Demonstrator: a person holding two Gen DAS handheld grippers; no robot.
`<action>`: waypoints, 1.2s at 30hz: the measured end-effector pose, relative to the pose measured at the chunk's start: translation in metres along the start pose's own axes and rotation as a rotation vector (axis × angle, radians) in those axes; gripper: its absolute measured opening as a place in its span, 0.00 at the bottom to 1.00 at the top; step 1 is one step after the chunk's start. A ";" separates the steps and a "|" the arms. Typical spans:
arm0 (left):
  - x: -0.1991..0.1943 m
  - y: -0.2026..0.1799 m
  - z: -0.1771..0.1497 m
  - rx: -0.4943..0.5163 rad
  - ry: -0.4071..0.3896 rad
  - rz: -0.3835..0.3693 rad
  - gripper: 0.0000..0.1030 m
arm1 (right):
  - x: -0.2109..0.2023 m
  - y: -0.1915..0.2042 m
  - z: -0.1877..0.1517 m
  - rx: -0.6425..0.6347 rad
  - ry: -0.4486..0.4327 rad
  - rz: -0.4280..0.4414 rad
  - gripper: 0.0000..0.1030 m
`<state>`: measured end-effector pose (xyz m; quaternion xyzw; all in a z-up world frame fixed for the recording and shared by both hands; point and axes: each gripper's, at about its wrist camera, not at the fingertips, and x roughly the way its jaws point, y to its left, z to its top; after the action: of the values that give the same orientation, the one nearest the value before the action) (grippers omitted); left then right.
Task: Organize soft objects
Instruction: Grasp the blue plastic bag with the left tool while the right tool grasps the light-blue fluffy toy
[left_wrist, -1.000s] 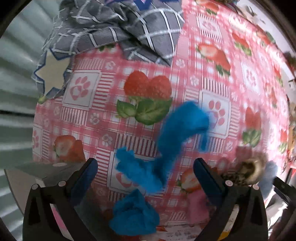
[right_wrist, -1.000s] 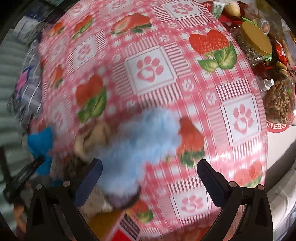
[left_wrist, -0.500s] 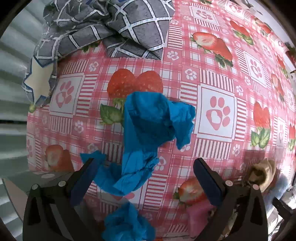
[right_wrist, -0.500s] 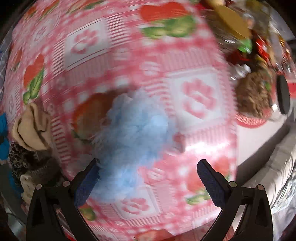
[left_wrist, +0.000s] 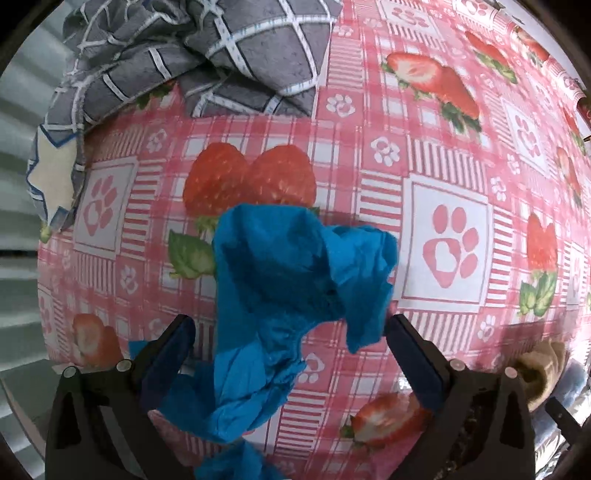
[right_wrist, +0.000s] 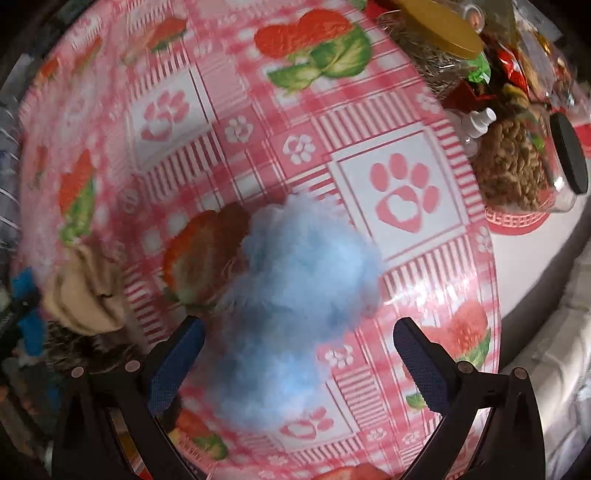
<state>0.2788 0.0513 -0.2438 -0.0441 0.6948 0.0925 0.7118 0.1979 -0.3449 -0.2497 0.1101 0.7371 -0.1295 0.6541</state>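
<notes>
A crumpled bright blue cloth (left_wrist: 291, 295) lies on the strawberry tablecloth (left_wrist: 443, 229), reaching back between the wide-open fingers of my left gripper (left_wrist: 288, 354). A fluffy light blue soft piece (right_wrist: 295, 295) lies on the same tablecloth (right_wrist: 399, 192) between the wide-open fingers of my right gripper (right_wrist: 297, 350). Neither gripper pinches anything. A beige sock (right_wrist: 85, 291) lies left of the fluffy piece, above a dark patterned soft item (right_wrist: 77, 350). The beige sock also shows at the right edge of the left wrist view (left_wrist: 543, 365).
A grey checked cloth (left_wrist: 184, 55) is bunched at the table's far left corner. Jars of dry food (right_wrist: 517, 173), one with a yellow lid (right_wrist: 439, 33), a small white bottle (right_wrist: 476, 122) and snack packets crowd the far right. The table edge (right_wrist: 517, 280) runs close on the right.
The blue cloth dropped from a hanging strand into a crumpled heap, and the left view came closer. The right view swung from the left pile to the table's jar side, the fluffy piece staying between the fingers.
</notes>
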 end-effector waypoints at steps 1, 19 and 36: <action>0.002 0.002 0.000 -0.008 0.000 -0.011 1.00 | 0.005 0.004 -0.001 -0.008 0.012 -0.009 1.00; -0.006 -0.001 -0.008 0.014 -0.013 -0.058 0.88 | 0.007 0.009 -0.003 -0.004 0.025 0.013 0.93; -0.085 -0.051 -0.032 0.170 -0.147 -0.031 0.21 | -0.047 0.009 -0.012 -0.160 -0.043 0.122 0.26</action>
<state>0.2562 -0.0105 -0.1632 0.0126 0.6452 0.0255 0.7635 0.1957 -0.3318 -0.2021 0.0993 0.7227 -0.0327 0.6833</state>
